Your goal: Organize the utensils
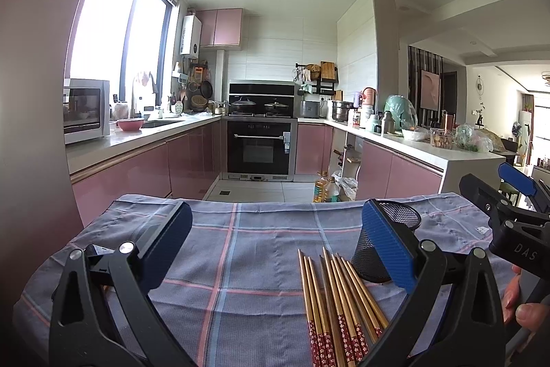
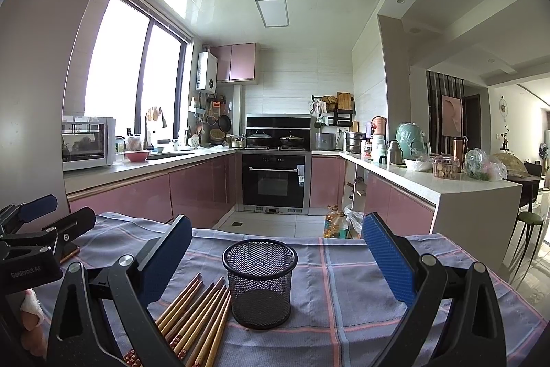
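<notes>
Several wooden chopsticks [image 1: 338,301] with red flowered ends lie bunched on the checked cloth [image 1: 240,250]. A black mesh cup [image 1: 381,243] stands upright just right of them, partly hidden by my left gripper's right finger. My left gripper [image 1: 275,246] is open and empty, hovering above the cloth with the chopsticks between its fingers. In the right wrist view the mesh cup [image 2: 260,282] stands empty between the wide-apart fingers of my right gripper [image 2: 276,260], which is open, and the chopsticks [image 2: 197,315] lie left of the cup. The right gripper [image 1: 515,195] also shows at the right edge.
The checked cloth [image 2: 361,291] covers a small table whose far edge drops to the kitchen floor. Oil bottles [image 2: 335,224] stand on the floor beyond it. Pink cabinets, an oven [image 2: 273,181] and a cluttered counter [image 2: 429,184] are farther back. A person's hand [image 1: 526,305] holds the right gripper.
</notes>
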A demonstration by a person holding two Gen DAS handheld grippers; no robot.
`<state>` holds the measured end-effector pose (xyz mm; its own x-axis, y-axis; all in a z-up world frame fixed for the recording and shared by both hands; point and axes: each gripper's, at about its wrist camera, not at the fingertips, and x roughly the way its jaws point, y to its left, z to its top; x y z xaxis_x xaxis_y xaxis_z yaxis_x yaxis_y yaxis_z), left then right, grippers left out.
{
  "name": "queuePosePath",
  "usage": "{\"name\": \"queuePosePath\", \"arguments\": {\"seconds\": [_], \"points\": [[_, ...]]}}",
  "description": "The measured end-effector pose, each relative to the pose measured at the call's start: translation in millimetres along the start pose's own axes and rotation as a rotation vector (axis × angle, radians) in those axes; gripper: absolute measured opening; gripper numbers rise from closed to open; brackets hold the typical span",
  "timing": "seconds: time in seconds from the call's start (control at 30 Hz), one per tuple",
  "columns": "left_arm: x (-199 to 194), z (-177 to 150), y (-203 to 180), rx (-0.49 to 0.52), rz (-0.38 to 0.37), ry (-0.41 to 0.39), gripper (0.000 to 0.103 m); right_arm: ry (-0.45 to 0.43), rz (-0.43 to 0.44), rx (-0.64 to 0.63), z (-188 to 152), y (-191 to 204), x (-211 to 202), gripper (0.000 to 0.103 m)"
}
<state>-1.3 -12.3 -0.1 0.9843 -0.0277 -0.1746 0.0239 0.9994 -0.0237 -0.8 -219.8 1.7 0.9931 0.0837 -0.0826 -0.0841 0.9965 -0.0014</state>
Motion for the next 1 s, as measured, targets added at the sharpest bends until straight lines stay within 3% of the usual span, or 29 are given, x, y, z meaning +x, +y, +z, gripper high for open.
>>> {"name": "queuePosePath", "arguments": {"seconds": [1.0], "points": [[-2.6,5.9,-2.6,0.002,-0.009,-0.003,0.097,-0.001,0.002,0.005,0.6,-1.3,-0.6,0.096]]}}
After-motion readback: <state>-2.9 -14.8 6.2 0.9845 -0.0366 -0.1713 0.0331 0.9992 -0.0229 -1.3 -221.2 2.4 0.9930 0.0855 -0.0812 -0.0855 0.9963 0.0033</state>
